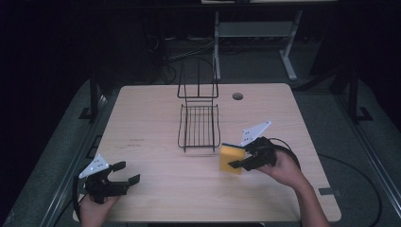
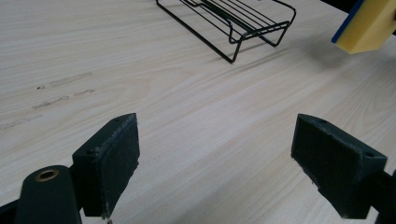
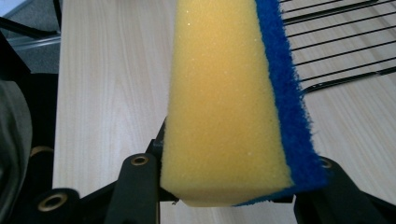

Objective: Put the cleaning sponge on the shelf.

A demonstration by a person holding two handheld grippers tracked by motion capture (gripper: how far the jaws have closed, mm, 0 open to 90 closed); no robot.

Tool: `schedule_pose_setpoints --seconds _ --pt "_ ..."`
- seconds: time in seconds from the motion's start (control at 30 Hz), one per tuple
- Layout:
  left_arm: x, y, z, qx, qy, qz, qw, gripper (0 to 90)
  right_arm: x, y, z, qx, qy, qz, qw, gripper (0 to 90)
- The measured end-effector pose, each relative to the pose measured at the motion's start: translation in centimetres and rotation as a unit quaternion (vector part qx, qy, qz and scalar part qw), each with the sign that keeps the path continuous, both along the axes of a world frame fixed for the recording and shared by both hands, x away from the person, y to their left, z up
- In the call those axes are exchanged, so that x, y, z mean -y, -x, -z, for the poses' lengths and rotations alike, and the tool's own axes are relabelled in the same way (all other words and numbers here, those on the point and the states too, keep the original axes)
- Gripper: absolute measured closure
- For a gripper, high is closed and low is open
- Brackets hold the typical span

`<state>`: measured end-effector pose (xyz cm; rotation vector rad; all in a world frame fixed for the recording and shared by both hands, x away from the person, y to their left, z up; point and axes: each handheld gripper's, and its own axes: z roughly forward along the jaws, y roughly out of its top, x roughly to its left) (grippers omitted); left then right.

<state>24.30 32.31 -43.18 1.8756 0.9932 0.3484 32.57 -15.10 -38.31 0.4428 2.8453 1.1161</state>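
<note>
A pale wooden counter [image 1: 151, 118] carries a black wire rack [image 1: 199, 126] near its middle. The right hand-held gripper [image 1: 236, 164] clamps a yellow sponge [image 1: 231, 159] with a blue scouring face, held on edge in the air just beside the rack's near right corner. In the right gripper view the jaws pinch only the sponge's [image 3: 224, 107] lower end, and the foam bulges there. The left hand-held gripper [image 1: 128, 173] rests well apart at the counter's near left, its jaws wide and holding nothing.

The likely risk is that the soft foam twists or slips from so low a grip. Lowered at a tilt, the sponge could catch the rack's rim wire, nudge the light rack [image 2: 233, 18], or drop onto the counter beside it.
</note>
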Motion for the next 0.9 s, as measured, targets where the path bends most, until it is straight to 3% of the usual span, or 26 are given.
schedule_pose_setpoints --seconds 0.9 --pt "0.0 0.0 0.0 0.001 -0.001 0.003 1.0 14.6 -2.2 -3.6 -1.3 0.006 -0.009 -0.009 0.9999 56.3"
